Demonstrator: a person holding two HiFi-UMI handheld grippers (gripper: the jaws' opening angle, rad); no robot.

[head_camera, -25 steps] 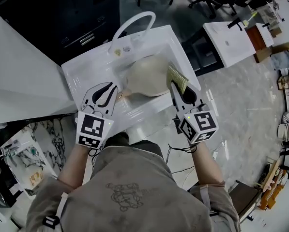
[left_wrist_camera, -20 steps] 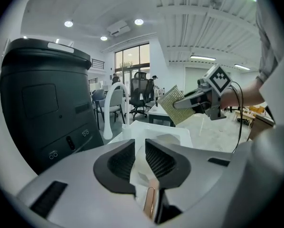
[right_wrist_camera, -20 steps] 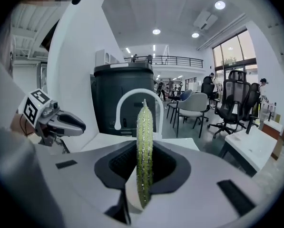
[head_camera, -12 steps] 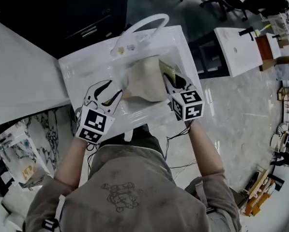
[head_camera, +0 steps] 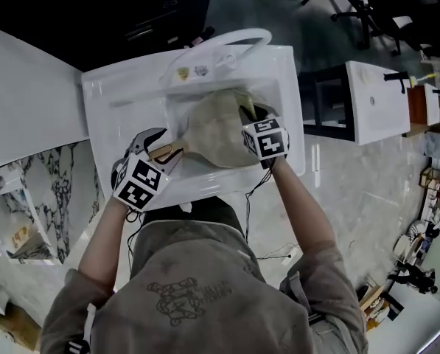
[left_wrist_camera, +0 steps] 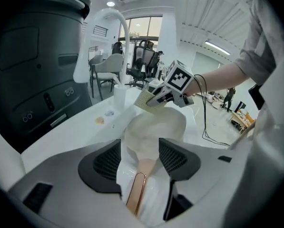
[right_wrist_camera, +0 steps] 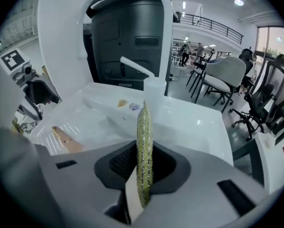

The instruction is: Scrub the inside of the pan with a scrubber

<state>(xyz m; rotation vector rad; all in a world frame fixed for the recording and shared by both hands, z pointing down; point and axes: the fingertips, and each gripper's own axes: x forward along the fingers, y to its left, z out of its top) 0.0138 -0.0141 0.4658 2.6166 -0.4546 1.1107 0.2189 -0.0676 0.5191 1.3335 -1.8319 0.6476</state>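
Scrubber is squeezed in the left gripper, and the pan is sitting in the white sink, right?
Not quite. The scrubber is squeezed in the right gripper, not the left; the right gripper view shows it between those jaws. The left gripper is opening its jaws, with the pan's handle between them. The pan is sitting in the white sink.

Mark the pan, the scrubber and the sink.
pan [head_camera: 216, 131]: head view, on its pale body.
scrubber [right_wrist_camera: 143, 141]: right gripper view, on its green edge.
sink [head_camera: 102, 116]: head view, on the white rim beside the basin.
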